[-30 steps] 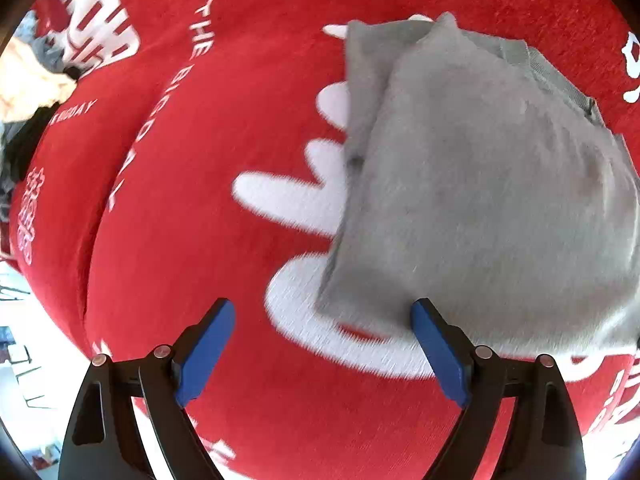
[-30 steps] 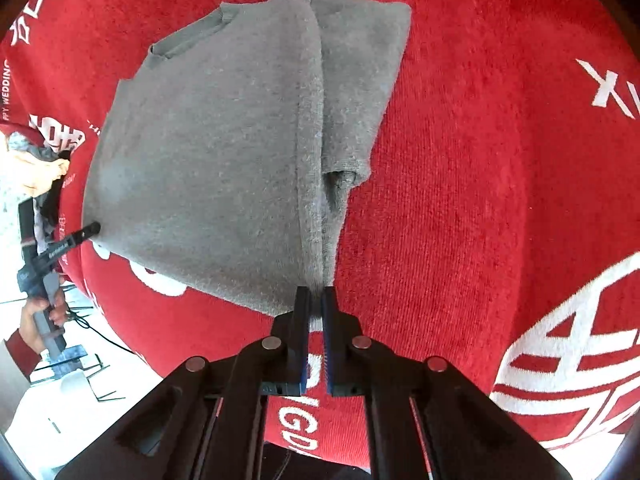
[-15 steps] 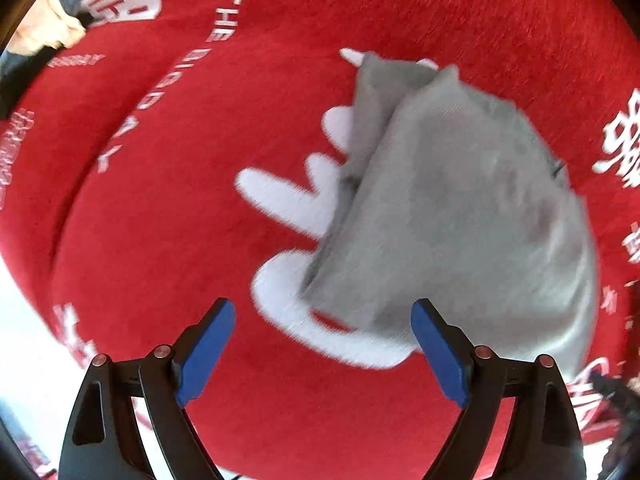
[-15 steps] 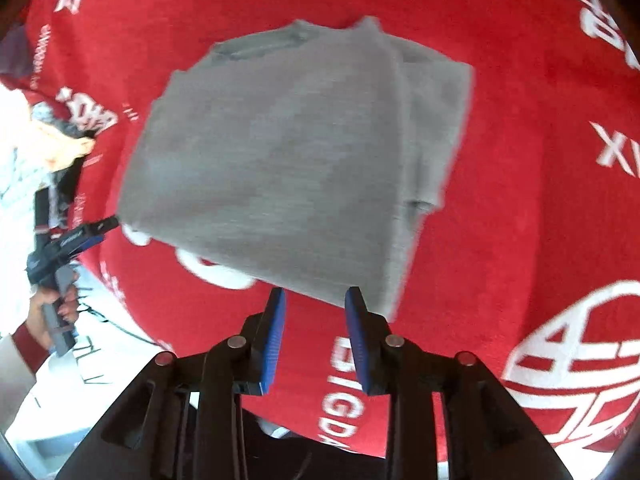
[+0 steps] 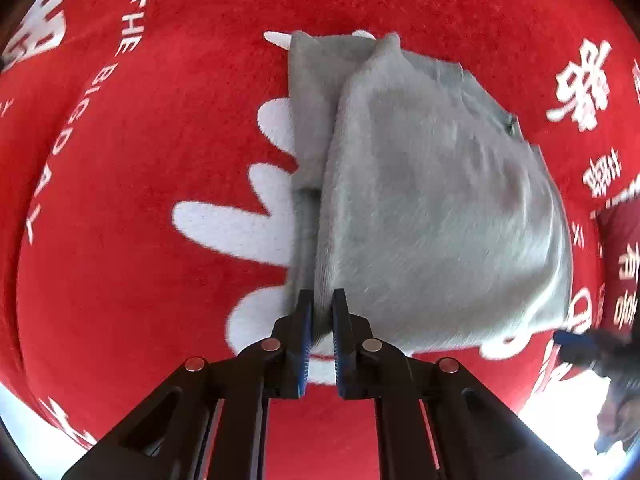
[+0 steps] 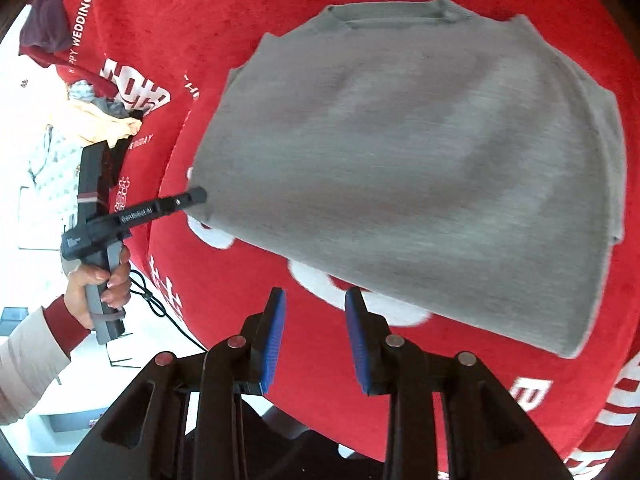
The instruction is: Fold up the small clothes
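A small grey knit sweater (image 5: pixel 432 208) lies folded on a red cloth with white print (image 5: pixel 120 240). My left gripper (image 5: pixel 321 300) is shut on the sweater's near left corner, at the folded edge. In the right wrist view the sweater (image 6: pixel 420 168) lies flat with its neckline far from me, and the left gripper (image 6: pixel 192 198) pinches its left corner. My right gripper (image 6: pixel 314 300) is open and empty, just short of the sweater's near hem. Its tip (image 5: pixel 576 340) shows at the right edge of the left wrist view.
A pile of other clothes (image 6: pixel 100 116) lies at the far left of the red cloth (image 6: pixel 224 280). The table's near edge runs just behind both grippers, with pale floor and a black cable (image 6: pixel 160 304) beyond it.
My left gripper went from wide open to shut on the sweater's corner. My right gripper let go of the sweater's edge, opened, and moved left along the near hem.
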